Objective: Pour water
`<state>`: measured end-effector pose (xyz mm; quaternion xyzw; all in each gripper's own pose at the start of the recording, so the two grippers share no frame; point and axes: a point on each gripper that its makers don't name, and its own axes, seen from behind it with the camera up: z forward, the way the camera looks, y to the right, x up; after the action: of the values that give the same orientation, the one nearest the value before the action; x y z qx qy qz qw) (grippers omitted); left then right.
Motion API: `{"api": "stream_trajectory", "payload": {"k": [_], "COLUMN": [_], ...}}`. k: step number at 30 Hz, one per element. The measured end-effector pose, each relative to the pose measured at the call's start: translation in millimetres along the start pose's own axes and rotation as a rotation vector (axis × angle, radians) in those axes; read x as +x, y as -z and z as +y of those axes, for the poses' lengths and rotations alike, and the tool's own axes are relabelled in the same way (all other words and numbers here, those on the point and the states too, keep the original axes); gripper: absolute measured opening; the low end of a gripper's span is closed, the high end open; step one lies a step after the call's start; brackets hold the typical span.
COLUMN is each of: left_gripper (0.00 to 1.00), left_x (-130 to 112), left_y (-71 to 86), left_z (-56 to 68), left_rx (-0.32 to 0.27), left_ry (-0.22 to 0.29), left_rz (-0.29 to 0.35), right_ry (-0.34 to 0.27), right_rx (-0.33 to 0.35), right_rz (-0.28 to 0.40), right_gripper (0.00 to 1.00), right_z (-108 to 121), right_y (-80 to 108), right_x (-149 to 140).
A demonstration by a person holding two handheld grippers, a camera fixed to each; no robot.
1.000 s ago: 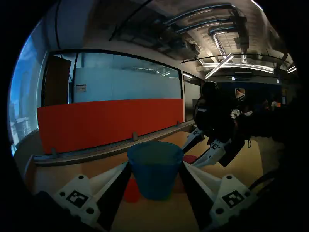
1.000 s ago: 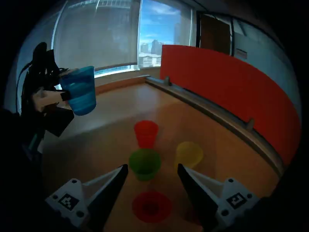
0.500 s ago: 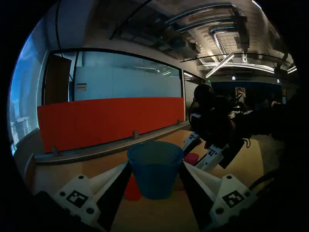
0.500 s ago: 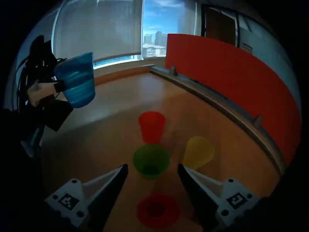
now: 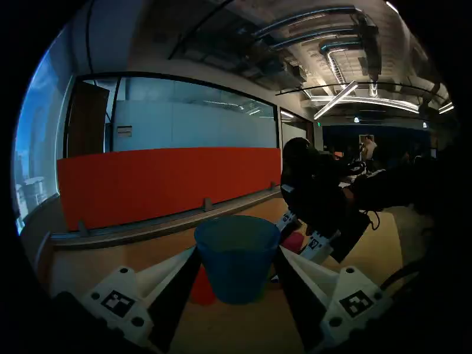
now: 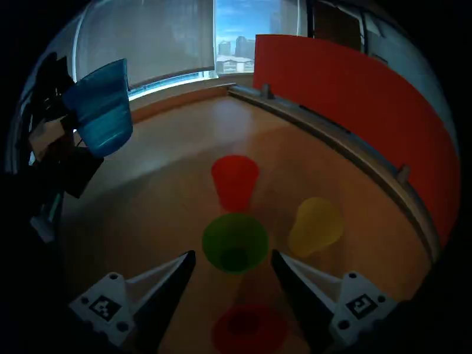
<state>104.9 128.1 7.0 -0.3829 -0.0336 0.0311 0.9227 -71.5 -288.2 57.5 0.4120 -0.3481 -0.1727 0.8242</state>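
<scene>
A blue plastic cup (image 5: 237, 262) is gripped by the left claw (image 5: 236, 251). The right claw (image 6: 232, 255) is held open and empty, pointed at a green plastic cup (image 6: 235, 239) on the wooden worktop (image 6: 159, 194).

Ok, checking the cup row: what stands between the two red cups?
The green cup, seen in the right gripper view, stands between the near red cup and the far red cup.

No readable text anywhere. Small sign (image 5: 124, 131) on glass wall (image 5: 194, 127): too blurry. Square code tags (image 5: 118, 302) on left gripper (image 5: 237, 252) fingers (image 5: 165, 274): no letters or numbers.
</scene>
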Motion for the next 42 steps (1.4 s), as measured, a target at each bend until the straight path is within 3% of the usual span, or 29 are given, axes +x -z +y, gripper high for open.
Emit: {"api": "stream_trajectory", "payload": {"k": [27, 42], "left_gripper": [0.83, 0.83], "left_x": [-10, -9], "left_y": [5.0, 6.4], "left_z": [-7.2, -5.3], "left_rx": [0.005, 0.008], "left_ry": [0.013, 0.009], "left_rz": [-0.002, -0.007], "right_ry": [-0.054, -0.090], "right_rx": [-0.023, -0.038], "right_rz": [-0.059, -0.026], "right_gripper": [1.00, 0.92], "right_z": [1, 4], "right_y": [-30.1, -31.8], "right_x": [-7, -5]}}
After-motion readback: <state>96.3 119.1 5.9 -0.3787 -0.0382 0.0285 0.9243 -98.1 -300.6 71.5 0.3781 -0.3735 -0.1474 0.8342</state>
